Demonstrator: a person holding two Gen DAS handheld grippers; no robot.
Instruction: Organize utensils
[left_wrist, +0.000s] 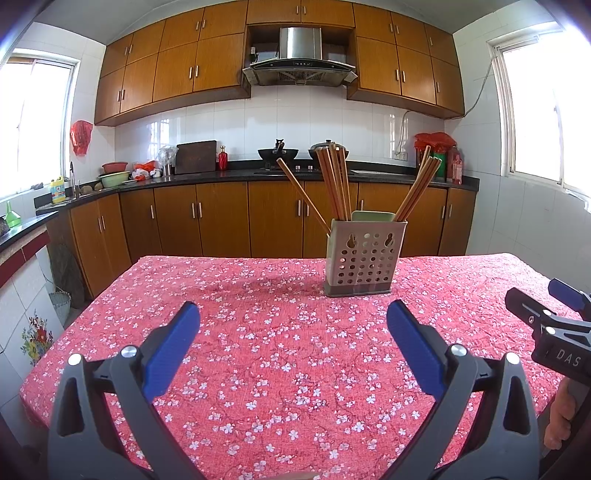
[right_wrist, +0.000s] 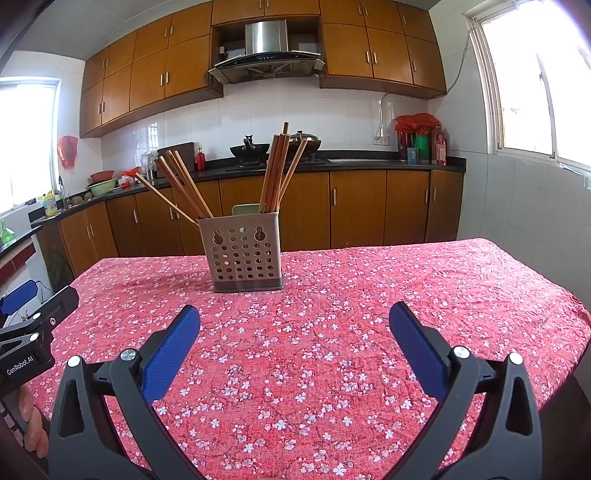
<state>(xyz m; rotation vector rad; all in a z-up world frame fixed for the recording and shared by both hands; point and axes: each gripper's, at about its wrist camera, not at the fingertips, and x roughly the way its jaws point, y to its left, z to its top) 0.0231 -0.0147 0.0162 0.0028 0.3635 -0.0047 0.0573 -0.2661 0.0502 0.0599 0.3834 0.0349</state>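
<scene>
1. Utensil holder (left_wrist: 364, 256), one: perforated, upright at the table's (left_wrist: 258, 369) far middle, probably set there within reach of both grippers.
2. Chopsticks (left_wrist: 334, 184): roughly ten, in three leaning bunches; exact count unclear.
3. Left gripper (left_wrist: 291, 345): spread, empty, near edge.
4. Right gripper (right_wrist: 293, 345): spread, empty, alongside.
</scene>
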